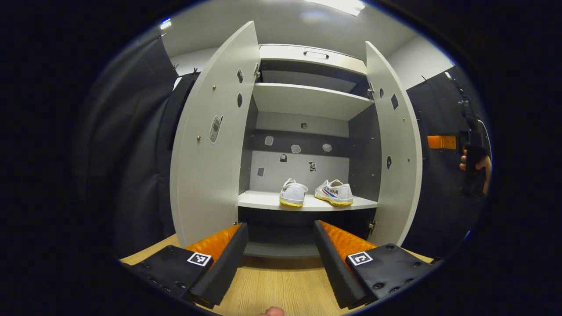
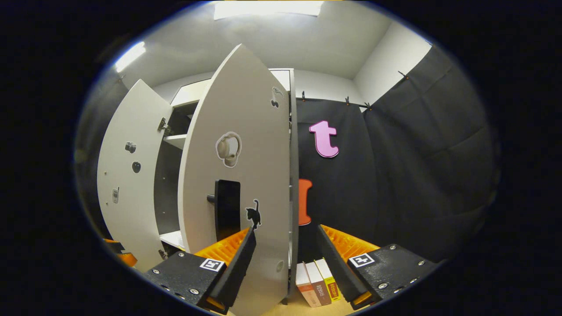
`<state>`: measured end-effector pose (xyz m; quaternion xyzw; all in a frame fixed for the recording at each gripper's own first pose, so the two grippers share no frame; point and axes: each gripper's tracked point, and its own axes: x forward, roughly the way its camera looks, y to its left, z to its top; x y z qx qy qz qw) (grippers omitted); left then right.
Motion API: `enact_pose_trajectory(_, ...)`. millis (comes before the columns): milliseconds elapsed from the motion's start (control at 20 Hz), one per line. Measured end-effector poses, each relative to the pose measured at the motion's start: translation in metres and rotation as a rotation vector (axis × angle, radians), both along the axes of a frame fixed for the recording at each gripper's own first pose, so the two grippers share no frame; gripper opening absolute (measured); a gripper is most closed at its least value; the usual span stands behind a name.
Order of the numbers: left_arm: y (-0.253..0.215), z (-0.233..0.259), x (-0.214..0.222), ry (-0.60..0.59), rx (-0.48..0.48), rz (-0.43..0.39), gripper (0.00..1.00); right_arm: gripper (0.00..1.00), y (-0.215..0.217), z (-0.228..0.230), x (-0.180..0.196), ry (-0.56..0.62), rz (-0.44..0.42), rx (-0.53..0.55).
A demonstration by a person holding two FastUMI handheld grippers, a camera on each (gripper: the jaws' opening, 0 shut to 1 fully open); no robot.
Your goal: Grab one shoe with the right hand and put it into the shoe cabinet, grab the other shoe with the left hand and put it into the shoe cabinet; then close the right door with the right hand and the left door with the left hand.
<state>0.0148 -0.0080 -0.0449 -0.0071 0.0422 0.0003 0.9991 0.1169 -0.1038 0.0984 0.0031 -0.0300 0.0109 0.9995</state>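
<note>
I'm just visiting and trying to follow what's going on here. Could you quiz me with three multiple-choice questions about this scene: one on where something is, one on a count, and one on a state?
1. Where are the white sneakers?
A. on the wooden floor
B. on a lower shelf inside the shoe cabinet
C. on the cabinet's top

2. How many books stand by the cabinet's foot?
A. one
B. three
C. five

3. How do the cabinet's doors stand?
A. both open
B. both closed
C. one open, one closed

Answers:
1 B: both sneakers sit side by side on the lower shelf.
2 B: three spines show in the right gripper view.
3 A: the left door and right door both swing outward.
</note>
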Motion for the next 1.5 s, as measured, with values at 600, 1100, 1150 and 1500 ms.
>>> enact_pose_trajectory(600,0.019,-0.001,-0.003,0.001,0.012,0.044,0.97,0.90,0.059,-0.010,0.021,0.017,0.098,0.019)
enact_pose_trajectory(1100,0.023,-0.005,0.001,0.006,0.011,0.042,0.97,0.90,0.094,-0.025,0.062,0.037,0.108,0.018)
enact_pose_trajectory(1150,0.024,-0.006,0.001,0.006,0.012,0.043,0.97,0.90,0.097,-0.025,0.068,0.042,0.113,0.028)
enact_pose_trajectory(1500,0.029,-0.008,0.002,0.015,0.011,0.053,0.94,0.89,0.119,-0.025,0.094,0.062,0.108,0.003)
